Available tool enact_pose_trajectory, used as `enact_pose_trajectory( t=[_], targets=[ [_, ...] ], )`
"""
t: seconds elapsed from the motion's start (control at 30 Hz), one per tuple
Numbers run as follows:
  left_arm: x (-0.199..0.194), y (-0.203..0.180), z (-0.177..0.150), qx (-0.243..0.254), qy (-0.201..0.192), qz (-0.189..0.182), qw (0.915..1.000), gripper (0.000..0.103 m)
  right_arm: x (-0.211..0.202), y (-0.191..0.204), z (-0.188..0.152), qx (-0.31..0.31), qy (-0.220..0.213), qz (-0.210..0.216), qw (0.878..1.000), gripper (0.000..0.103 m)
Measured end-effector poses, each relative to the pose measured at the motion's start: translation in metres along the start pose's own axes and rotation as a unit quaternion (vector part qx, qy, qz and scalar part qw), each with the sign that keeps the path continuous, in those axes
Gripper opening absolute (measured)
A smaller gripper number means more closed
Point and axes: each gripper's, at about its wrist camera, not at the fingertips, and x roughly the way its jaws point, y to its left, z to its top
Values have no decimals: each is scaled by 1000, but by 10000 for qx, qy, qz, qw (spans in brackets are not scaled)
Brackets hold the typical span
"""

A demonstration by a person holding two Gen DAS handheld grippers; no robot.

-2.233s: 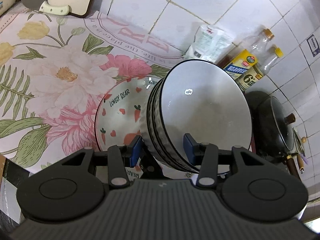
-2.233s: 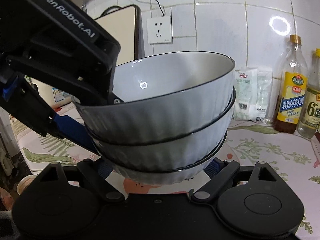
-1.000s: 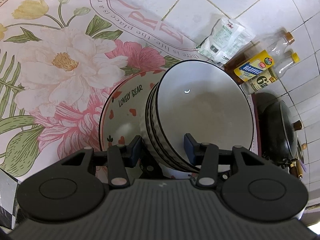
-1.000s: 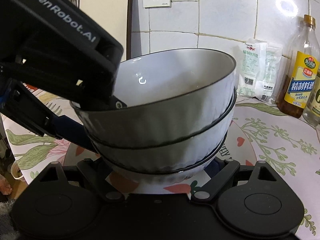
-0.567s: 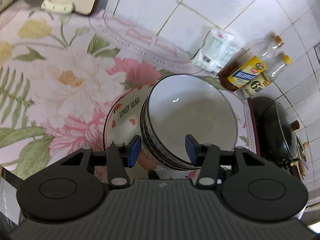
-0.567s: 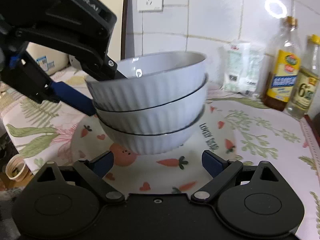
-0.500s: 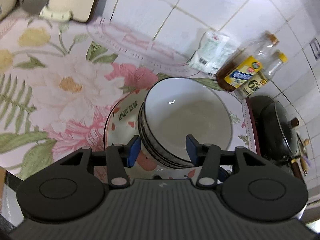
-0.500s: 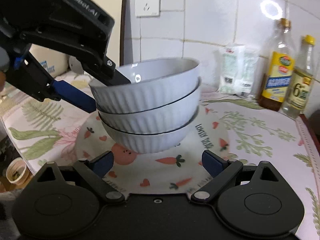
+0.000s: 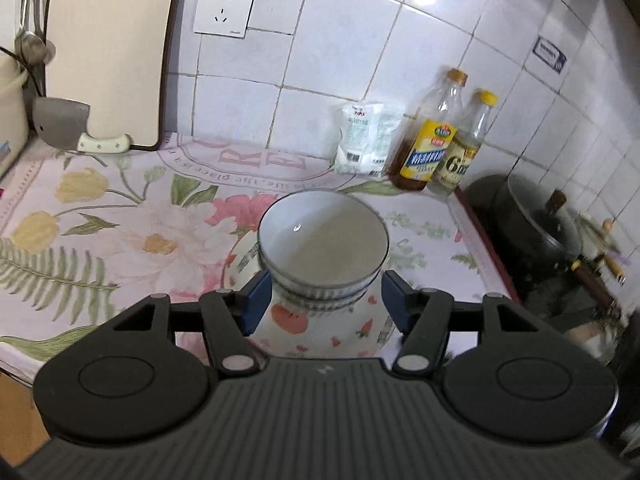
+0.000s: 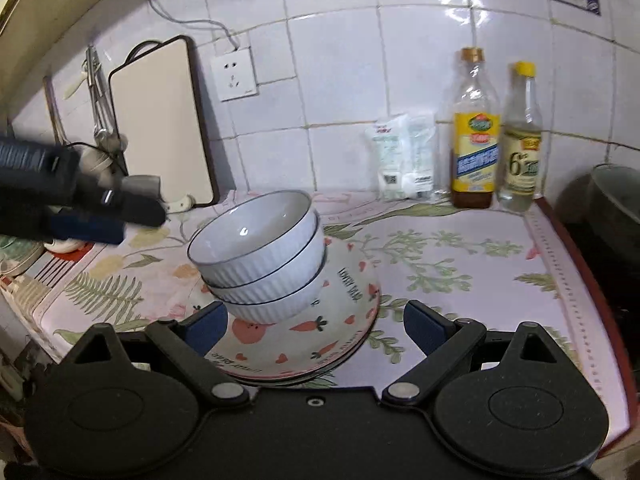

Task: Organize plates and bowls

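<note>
Floral-clothed counter across mid-frame. Stacked carrot-print plates at centre, directly on the cloth. Two bottles and white packets standing at the tiled wall, upper right. Cutting board propped upper left.

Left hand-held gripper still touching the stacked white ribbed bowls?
Apart. The right wrist view shows the left hand-held gripper off to the left, flowered cloth visible between it and the stacked white ribbed bowls.
</note>
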Motion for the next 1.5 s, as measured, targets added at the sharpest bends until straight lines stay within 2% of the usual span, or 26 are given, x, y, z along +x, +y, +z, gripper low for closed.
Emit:
enact_pose_trajectory(
  t=[0.23,0.3,0.4,0.5,0.6,0.73,0.97,1.33,1.5],
  targets=[
    [-27,-17,-17,643,63,374,9972,67,-37,1,17,267,216,-457,9984,97],
    [-35,-18,-19,646,69,367,9972,75,-48,5,23,316,300,-533,9976,97],
    [-43,-17,-21,571,85,322,9978,80,-62,13,28,242,335,-732,9965,97],
    [-50,-18,-21,558,113,498,9971,89,-72,22,33,64,479,-1184,9918,100],
    [-55,-19,-20,563,213,722,9956,90,-78,29,37,-64,685,-1595,9848,100],
    [-64,-23,-17,559,310,690,9956,92,-90,31,41,-4,661,-1413,9878,100],
    [-74,-33,-17,677,405,963,9922,93,-98,40,44,-19,724,-1307,9888,100],
    [-88,-29,-23,633,329,1012,9923,93,-119,38,41,-59,673,-1546,9857,100],
    [-88,-28,-31,682,370,1212,9896,93,-121,41,36,-153,494,-1764,9830,100]
  ],
)
